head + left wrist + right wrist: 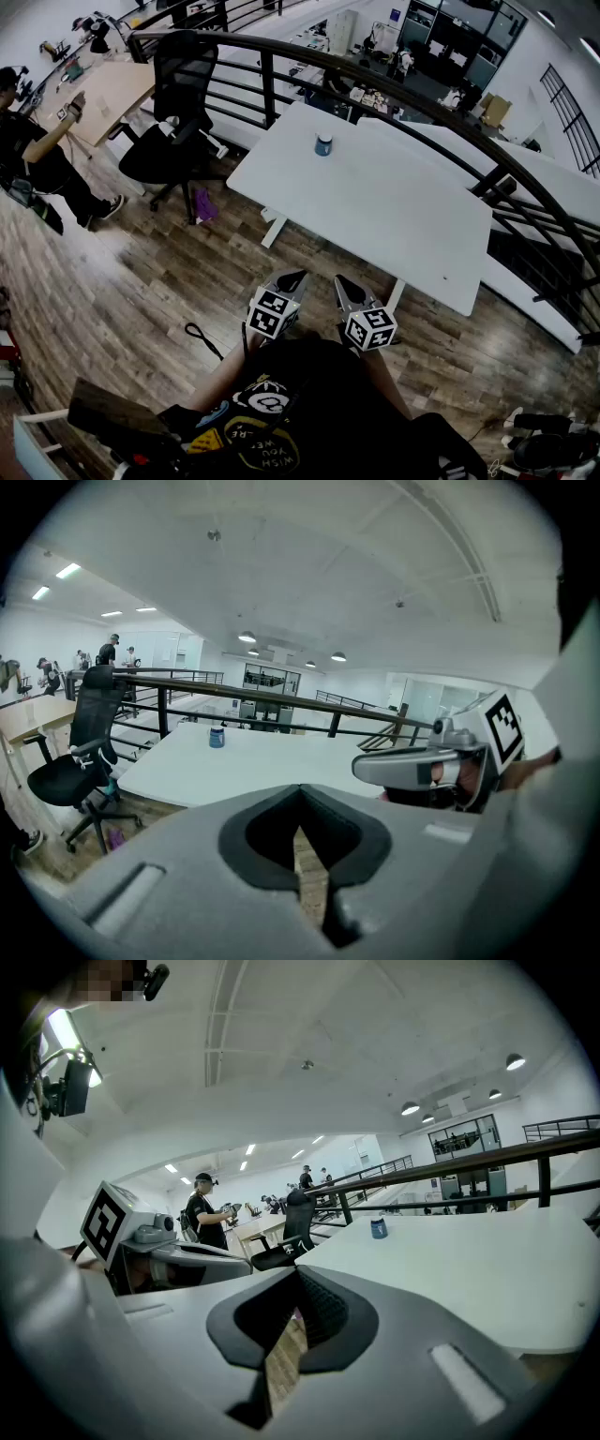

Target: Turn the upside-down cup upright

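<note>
One cup (323, 143) on one white tabletop (403, 216). Two grippers, each with two jaws: left gripper (292, 279), right gripper (344, 283). One black chair (178, 112), one wooden desk (112, 89), one curved railing (234, 39), one bystander (33, 150).

White rectangular tabletop (394, 206): straight ahead of both pairs of jaws, well apart from them.
Wood-plank floor (122, 281): beneath the jaws and running on under the tabletop.
Black mesh-backed office chair on castors (173, 122): ahead and left of the jaws, just beside the tabletop's left end.
Small purple object (203, 204): on the floor by the chair's base; kind not determinable.
Curved black metal railing (394, 89): beyond the tabletop's far edge.
Light wooden desk (108, 89): far left, beyond the chair.
Person in dark clothing (37, 155): far left, near that desk, one arm raised.
Black cable loop (202, 337): on the floor, just left of the jaws.
</note>
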